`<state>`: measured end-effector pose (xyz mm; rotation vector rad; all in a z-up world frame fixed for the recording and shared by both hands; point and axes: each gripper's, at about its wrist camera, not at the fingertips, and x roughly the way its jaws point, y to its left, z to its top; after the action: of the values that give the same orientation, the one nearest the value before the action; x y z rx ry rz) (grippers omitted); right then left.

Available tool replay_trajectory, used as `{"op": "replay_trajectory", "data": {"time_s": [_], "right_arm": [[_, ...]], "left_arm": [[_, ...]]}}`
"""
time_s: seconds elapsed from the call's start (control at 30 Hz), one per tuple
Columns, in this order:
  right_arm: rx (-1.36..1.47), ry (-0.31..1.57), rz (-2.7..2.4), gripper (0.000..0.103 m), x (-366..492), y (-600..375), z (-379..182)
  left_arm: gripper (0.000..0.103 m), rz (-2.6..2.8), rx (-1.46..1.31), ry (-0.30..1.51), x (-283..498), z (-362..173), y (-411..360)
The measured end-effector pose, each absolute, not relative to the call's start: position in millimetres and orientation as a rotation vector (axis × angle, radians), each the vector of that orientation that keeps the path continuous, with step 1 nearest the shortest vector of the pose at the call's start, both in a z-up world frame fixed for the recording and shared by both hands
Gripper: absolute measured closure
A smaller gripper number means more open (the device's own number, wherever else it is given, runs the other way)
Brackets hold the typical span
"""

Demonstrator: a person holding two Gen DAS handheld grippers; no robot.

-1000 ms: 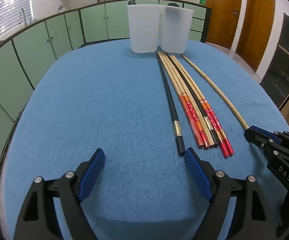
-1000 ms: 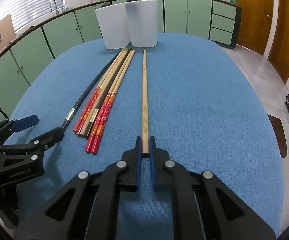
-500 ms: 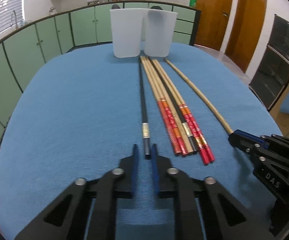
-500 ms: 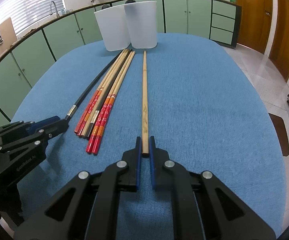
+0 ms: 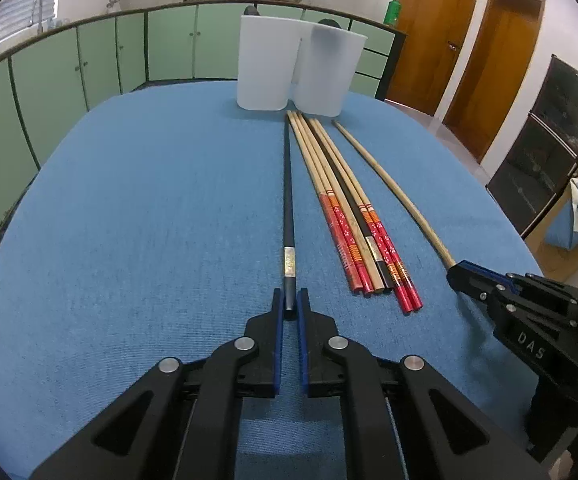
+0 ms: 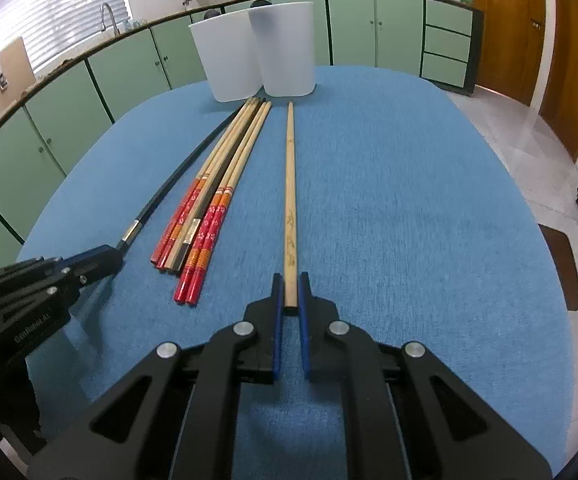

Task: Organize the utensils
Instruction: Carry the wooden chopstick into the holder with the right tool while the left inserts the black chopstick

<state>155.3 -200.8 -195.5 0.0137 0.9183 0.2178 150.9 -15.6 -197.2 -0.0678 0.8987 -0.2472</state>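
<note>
Already the left tool (image 5: pixel 290 305) is clamped on the black chopstick's (image 5: pixel 288 196) butt end and the right tool (image 6: pixel 290 293) on the plain wooden chopstick's (image 6: pixel 289 184), both flat on the blue bench (image 5: pixel 149 220); these light, stiff, slick sticks will likely pivot when end-held.

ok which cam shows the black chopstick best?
Left wrist. The black chopstick runs straight up the frame from the left gripper, whose jaws are shut on its end, with its metal band clear. The right wrist view shows it off to the side, curved by the lens, its end hidden by the left gripper.
</note>
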Motion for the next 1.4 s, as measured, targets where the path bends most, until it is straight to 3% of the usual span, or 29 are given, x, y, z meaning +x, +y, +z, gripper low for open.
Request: {"op": "replay_trajectory", "data": {"time_s": [0.2, 0.4, 0.47, 0.53, 0.83, 1.4], "right_arm": [[0.017, 0.919, 0.217, 0.096, 154.3, -202.1, -195.4], [0.029, 0.921, 0.221, 0.096, 155.7, -203.4, -196.2], [0.037, 0.921, 0.225, 0.096, 155.9, -204.6, -196.2], [0.040, 0.921, 0.226, 0.096, 155.8, -204.8, -196.5], [0.040, 0.893, 0.232, 0.097, 149.8, -207.7, -184.6], [0.080, 0.601, 0.319, 0.097, 165.5, -235.8, -20.3]], "left_arm": [[0.087, -0.254, -0.055, 0.897, 151.7, -197.5, -18.0], [0.086, -0.245, -0.051, 0.897, 157.7, -198.2, -21.3], [0.087, -0.243, -0.045, 0.896, 158.0, -198.7, -22.8], [0.096, -0.239, -0.045, 0.896, 157.9, -198.9, -22.1], [0.096, -0.232, -0.034, 0.854, 145.6, -180.2, -17.5], [0.096, -0.283, -0.041, 0.518, 142.1, -24.4, 3.3]]}}
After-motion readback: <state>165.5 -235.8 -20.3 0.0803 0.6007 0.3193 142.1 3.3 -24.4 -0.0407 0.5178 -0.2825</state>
